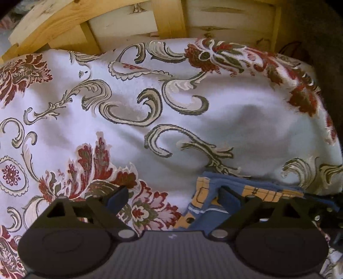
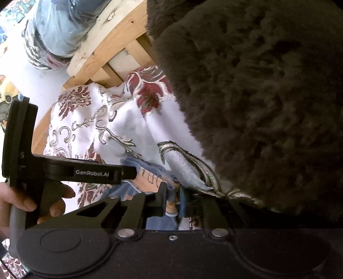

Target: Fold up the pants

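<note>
The jaws of the right gripper (image 2: 173, 201) are clamped on the blue-and-orange pants (image 2: 148, 178), the left gripper (image 1: 171, 197) is spread beside them, so a second grasp is judged due.

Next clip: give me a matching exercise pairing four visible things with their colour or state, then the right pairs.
Things:
1. Left gripper
2. Right gripper
3. Floral-patterned white bedspread
4. Fuzzy blanket

States:
A. dark brown, beside the bedspread
B. jaws shut on the blue-and-orange pants
C. jaws open, one finger over the pants
D. spread under the pants, before a wooden headboard

Pairs: 1-C, 2-B, 3-D, 4-A
</note>
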Available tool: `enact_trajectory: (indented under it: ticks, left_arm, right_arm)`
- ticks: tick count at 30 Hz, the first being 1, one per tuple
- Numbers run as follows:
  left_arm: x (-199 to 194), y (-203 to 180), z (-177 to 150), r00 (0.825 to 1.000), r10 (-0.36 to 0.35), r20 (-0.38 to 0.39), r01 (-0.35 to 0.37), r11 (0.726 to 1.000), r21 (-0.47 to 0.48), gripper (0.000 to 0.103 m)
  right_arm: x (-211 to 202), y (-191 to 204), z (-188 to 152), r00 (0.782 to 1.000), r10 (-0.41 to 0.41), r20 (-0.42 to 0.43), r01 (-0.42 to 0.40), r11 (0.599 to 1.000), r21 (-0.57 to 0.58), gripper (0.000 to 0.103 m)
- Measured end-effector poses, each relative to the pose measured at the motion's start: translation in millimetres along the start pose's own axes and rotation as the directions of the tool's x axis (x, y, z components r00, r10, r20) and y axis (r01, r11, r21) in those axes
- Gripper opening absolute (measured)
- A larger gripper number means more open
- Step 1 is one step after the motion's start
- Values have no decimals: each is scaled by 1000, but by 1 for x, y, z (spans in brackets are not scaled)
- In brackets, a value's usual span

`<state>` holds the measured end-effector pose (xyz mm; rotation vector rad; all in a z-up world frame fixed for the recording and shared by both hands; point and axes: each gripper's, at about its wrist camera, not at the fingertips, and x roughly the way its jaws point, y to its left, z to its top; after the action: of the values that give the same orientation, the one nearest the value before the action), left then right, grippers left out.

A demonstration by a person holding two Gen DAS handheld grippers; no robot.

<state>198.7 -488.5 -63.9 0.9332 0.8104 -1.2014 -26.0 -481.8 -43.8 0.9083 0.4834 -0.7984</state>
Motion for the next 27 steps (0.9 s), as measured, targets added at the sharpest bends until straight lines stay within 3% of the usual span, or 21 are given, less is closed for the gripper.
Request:
enact_trajectory:
  ticks: [3,6,9,12,14,16,20,27]
  left_arm:
    - [-5,9,2,995,-85,-56,80,994,-76,95]
    - [-13,20,9,981,-174,-86,152,963,-224,96]
    - [-17,28,22,969,-228,-99,177,912,-371,97]
    - [-9,35,35,943,-292,-158,173,839,-516,96]
    - [-2,34,41,929,-316,-195,150,800,-581,89]
    - [3,28,48,925,-296,-236,108,803,-586,83]
    - [4,12,56,931,-208,-299,17,845,-535,73]
    - [-5,1,62,914,-172,-367,-76,817,-571,48]
  right_arm:
    - [-6,5,-1,1000,13,20,-12,999,-32,11]
    - [-12,16,-4,999,19,45,-14,994,-104,11]
    - [-16,27,-8,998,21,58,-11,985,-175,11]
    - [-17,35,-13,998,23,53,-10,972,-234,11]
    - [-17,39,-15,999,24,49,-10,964,-267,11]
    - [-18,43,-18,999,26,39,-13,954,-299,11]
    - [-16,51,-22,1000,28,7,-24,935,-354,11]
    - [-15,61,-30,999,39,-22,-45,907,-419,11]
